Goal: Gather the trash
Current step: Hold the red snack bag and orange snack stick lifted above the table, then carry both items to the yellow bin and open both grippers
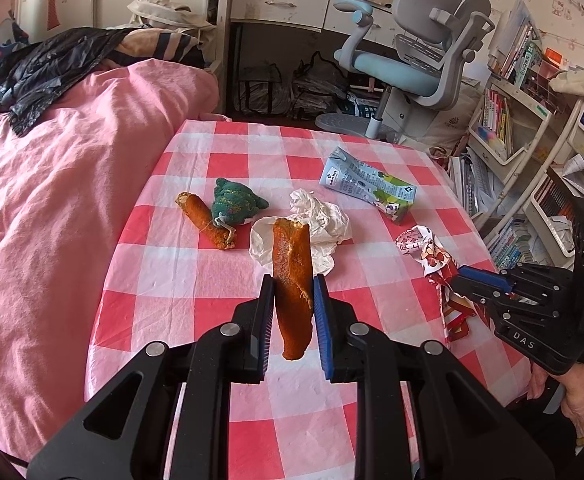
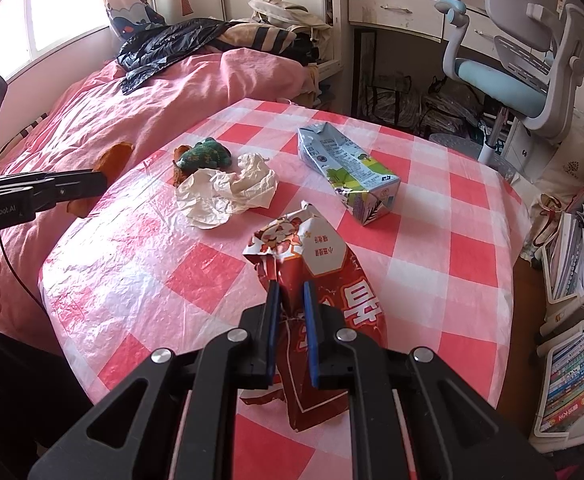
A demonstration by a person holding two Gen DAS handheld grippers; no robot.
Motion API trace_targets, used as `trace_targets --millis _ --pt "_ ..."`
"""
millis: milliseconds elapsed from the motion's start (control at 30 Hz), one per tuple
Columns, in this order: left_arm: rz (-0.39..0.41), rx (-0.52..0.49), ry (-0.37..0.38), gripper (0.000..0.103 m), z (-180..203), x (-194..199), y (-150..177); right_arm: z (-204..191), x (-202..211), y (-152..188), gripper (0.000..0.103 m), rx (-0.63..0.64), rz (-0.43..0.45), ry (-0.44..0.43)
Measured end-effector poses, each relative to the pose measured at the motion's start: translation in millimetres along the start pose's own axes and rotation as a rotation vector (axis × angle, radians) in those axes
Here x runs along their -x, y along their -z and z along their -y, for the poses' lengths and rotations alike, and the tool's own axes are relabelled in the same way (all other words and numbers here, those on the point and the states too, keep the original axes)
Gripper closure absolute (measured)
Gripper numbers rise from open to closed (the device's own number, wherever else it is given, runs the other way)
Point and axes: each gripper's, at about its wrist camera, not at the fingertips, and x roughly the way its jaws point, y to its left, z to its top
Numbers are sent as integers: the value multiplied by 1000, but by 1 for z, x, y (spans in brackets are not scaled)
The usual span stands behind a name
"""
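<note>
Checked cloth fills the left wrist view; at lower centre the left gripper clamps a peel, angled down. "DAS" marks the right gripper at right. Right wrist view: the right gripper, lower centre, pinches a red wrapper; "GenRobot.AI" shows left.

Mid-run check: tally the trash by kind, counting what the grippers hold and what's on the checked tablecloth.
Orange peel strips: 2, held, lying
Crumpled white paper: 1
Drink carton: 1
Red snack wrapper: 1
Green knitted pouch: 1
Total: 6
</note>
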Motion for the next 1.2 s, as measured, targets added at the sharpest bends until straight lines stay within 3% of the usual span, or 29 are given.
trace_targets --millis 733,1000,1200 --pt "8 -8 22 84 14 1 -3 4 10 -7 90 -10 29 5" --pt "18 -40 145 84 34 7 2 39 55 8 90 -50 84 56" --pt "11 -102 299 84 71 9 6 90 95 57 90 -105 82 152"
